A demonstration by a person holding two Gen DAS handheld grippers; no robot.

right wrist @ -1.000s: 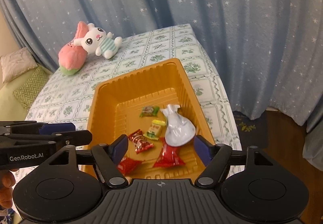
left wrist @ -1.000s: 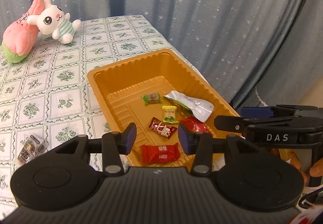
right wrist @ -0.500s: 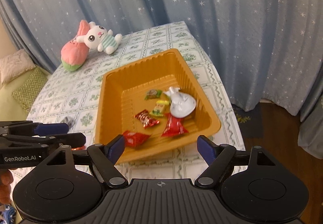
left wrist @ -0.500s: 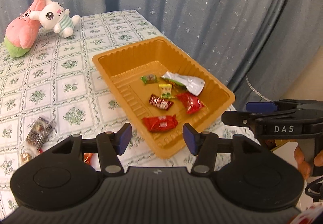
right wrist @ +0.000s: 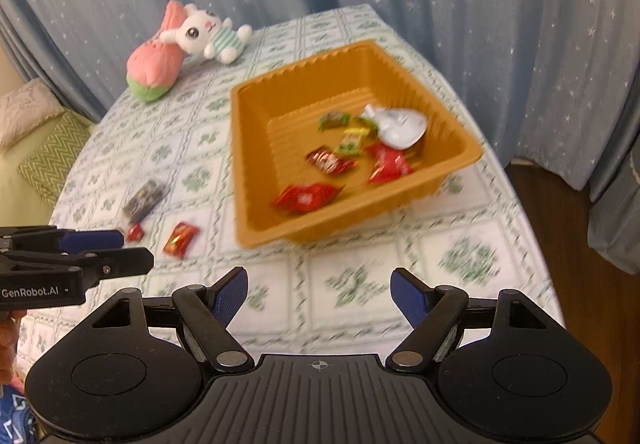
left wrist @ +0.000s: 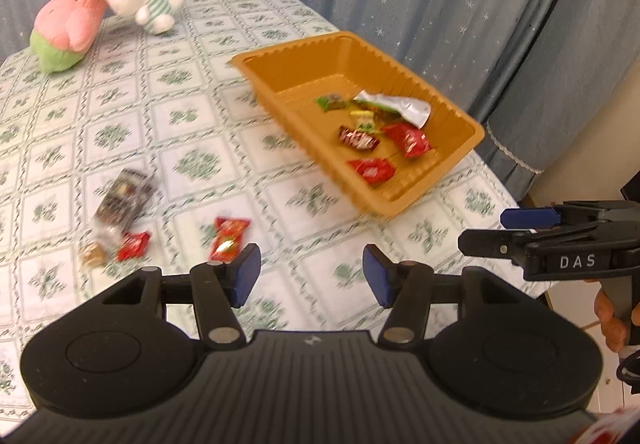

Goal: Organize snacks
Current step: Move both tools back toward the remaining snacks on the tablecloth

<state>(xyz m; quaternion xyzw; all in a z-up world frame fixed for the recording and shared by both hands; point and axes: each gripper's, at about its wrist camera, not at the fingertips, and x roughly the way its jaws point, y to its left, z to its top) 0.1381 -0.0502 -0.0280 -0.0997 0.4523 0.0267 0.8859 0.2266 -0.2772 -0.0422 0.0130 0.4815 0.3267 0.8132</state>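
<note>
Grippers both pulled back from orange tray (left wrist: 460,124) since a second ago; left gripper (left wrist: 310,276) and right gripper (right wrist: 318,290) released, empty. Tray near tabletop's right edge. Loose snacks (left wrist: 228,238) remain near front-left tabletop; probably next.

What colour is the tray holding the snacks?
Orange-brown tray, clearest in the right wrist view.

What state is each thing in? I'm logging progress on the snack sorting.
Left gripper: open, empty.
Right gripper: open, empty.
Orange tray: on the table, holding six snacks.
Silver pouch: in the tray, crumpled.
Red-gold packet: loose on the tablecloth.
Clear packet: loose on the tablecloth.
Small red candy: outside the tray.
Stuffed rabbit: leaning on the pink plush.
</note>
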